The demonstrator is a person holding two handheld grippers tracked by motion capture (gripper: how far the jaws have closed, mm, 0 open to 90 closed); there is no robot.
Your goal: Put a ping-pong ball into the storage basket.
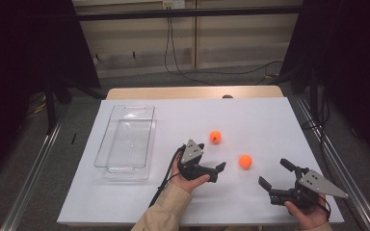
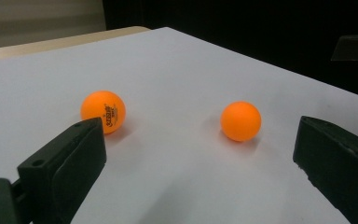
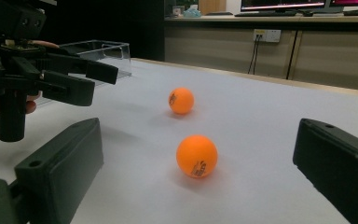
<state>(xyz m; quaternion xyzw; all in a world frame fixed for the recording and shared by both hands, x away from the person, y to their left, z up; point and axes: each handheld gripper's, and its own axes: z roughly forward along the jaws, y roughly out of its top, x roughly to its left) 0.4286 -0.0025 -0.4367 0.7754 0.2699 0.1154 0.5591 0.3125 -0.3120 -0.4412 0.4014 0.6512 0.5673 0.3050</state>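
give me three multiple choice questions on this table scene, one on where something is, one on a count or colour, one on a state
1. Where does the clear tray sit on the white table?
A. at its left side
B. at its right edge
C. between the two grippers

2. How many orange balls lie on the table?
A. one
B. two
C. four

3. How do the jaws of the right gripper stand?
A. shut on a ball
B. shut on nothing
C. open, holding nothing

Answers:
1. A, since in the high view the tray lies left of both balls and both grippers.
2. B, since there is a farther ball and a nearer ball, both orange.
3. C, since the right gripper view shows its jaws wide apart with the nearer ball loose on the table between and beyond them; the left gripper is open too.
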